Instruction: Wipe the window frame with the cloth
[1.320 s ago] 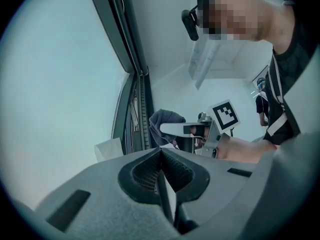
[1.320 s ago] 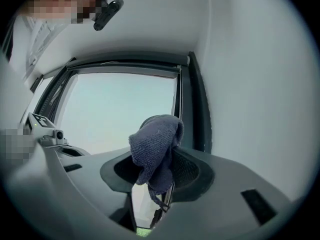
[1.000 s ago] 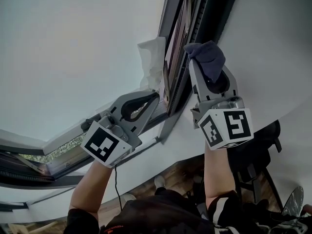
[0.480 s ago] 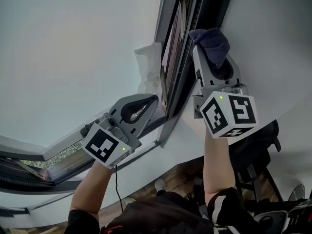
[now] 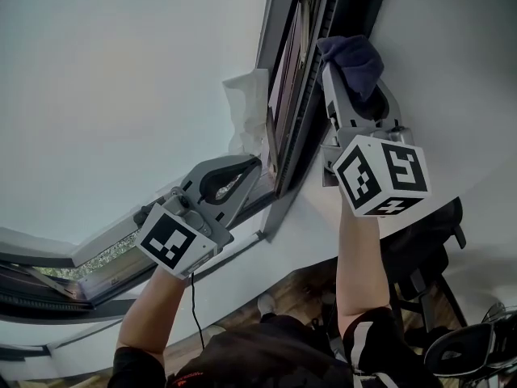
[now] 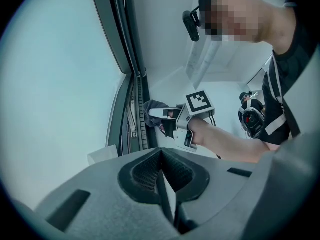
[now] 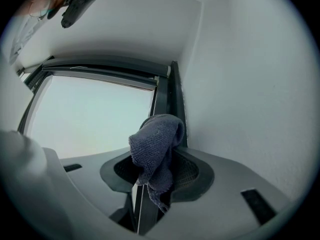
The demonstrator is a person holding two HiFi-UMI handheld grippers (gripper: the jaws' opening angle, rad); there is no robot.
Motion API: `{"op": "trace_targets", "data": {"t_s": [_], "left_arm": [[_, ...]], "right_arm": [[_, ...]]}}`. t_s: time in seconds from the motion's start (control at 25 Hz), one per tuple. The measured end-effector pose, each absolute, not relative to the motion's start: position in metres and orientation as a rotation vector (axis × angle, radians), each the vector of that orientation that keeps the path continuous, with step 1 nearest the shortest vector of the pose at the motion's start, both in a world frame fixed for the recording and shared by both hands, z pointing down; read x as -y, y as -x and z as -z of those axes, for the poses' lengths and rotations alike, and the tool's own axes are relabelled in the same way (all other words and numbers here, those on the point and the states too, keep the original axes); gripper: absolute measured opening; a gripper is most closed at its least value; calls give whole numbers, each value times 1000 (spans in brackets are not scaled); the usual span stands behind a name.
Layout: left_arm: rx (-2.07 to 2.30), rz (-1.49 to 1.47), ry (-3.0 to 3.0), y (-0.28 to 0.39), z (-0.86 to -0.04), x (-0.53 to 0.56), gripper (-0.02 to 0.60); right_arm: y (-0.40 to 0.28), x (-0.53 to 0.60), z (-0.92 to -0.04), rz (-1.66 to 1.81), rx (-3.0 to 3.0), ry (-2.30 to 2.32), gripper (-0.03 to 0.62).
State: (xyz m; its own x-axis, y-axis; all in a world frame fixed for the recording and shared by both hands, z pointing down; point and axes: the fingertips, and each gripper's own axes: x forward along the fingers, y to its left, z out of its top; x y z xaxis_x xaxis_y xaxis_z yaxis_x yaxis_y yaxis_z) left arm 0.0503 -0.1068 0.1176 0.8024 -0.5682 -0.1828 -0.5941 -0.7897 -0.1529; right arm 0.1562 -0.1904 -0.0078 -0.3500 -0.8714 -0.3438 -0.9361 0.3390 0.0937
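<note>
Head view: the right gripper (image 5: 346, 83) is raised, with a dark blue-grey terry cloth (image 5: 355, 61) bunched at its tip. The cloth lies against the right edge of the dark metal window frame (image 5: 311, 79), where the frame meets the white wall (image 5: 452, 71). The left gripper (image 5: 255, 165) is lower, its tip at the frame's lower part, just below a crumpled white paper piece (image 5: 246, 107) that sticks out beside the pale window pane (image 5: 121, 79). A black-and-white marker cube (image 5: 380, 176) sits on the right gripper's rear. Below are the person's forearms and a strip of wooden floor (image 5: 300, 285).

Left gripper view: this gripper's two jaws are pressed together, with nothing visible between their ribbed pads. Beyond them the window frame runs up the middle of the picture. The right gripper reaches in from the right and holds the cloth at the frame's edge; whether the cloth presses on the metal cannot be told here.

Right gripper view: the jaws are clamped on the cloth, which stands up out of them in a rounded fold, with a loose corner hanging down between the pads. Directly behind the cloth rises the frame's dark upright. The pane lies to its left and the wall to its right.
</note>
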Motion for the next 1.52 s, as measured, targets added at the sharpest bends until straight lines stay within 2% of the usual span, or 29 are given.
{"op": "trace_targets", "data": {"t_s": [1.52], "left_arm": [[-972,-112,2909,-43,-173,99,20]], "right_arm": [[-157,202,-73,-226,-2441,1650,156]]}}
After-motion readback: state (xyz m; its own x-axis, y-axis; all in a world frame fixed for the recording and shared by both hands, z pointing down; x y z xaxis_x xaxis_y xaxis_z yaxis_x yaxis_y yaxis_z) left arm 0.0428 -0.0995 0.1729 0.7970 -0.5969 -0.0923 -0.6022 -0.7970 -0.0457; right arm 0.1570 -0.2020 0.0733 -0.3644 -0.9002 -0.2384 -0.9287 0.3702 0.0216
